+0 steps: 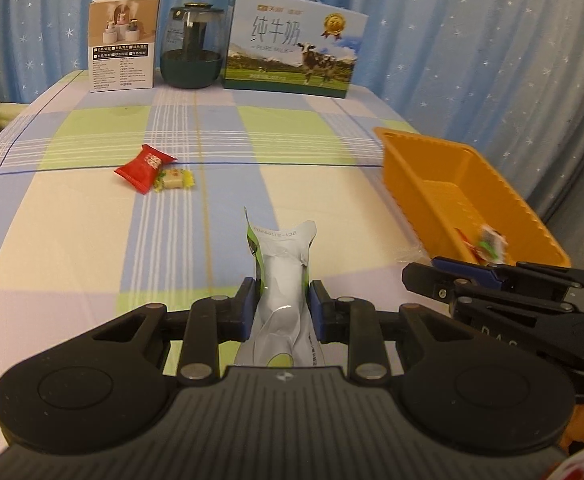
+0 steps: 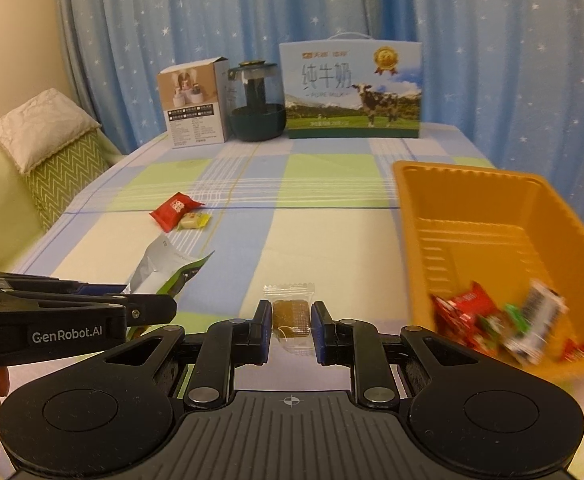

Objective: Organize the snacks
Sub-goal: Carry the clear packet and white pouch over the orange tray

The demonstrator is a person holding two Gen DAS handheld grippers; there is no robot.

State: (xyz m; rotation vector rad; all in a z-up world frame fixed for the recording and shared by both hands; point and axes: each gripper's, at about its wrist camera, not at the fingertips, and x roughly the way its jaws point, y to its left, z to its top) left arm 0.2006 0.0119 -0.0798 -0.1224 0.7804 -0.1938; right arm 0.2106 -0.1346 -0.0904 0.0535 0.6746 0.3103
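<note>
While your left gripper (image 1: pixel 283 304) has its fingers (image 1: pixel 247 307) clamped on a silver-and-green snack pouch (image 1: pixel 281 276), the pouch stands up between the blue pads, its crimped top end pointing away from you over the worktop (image 1: pixel 91 260). In the right wrist view the same pouch (image 2: pixel 163 270) sticks out past the left gripper (image 2: pixel 131 300) at lower left.

Your right gripper (image 2: pixel 291 326) has its fingers (image 2: pixel 263 330) closed in on a small brown candy in a clear wrapper (image 2: pixel 289 314); the pads sit at the candy's two sides. In the left wrist view the right gripper (image 1: pixel 444 278) lies just in front of the tray's near end.

The orange tray (image 2: pixel 420 216) is on the right of the worktop, tilted in view and blurred. Several wrapped snacks (image 2: pixel 504 324) lie in its near end, red, green and white; too blurred to tell apart.

Further out on the checked cloth lie a red packet (image 1: pixel 144 167) and a yellow-wrapped sweet (image 1: pixel 173 179), touching each other, well apart from the tray.

At the far edge, left to right: a white product box (image 1: pixel 123 44), a dark green glass jar (image 1: pixel 193 48), a blue milk carton with a cow picture (image 1: pixel 292 46). Blue starred curtain (image 1: pixel 452 20) behind. A cushion (image 2: pixel 47 148) sits at left.
</note>
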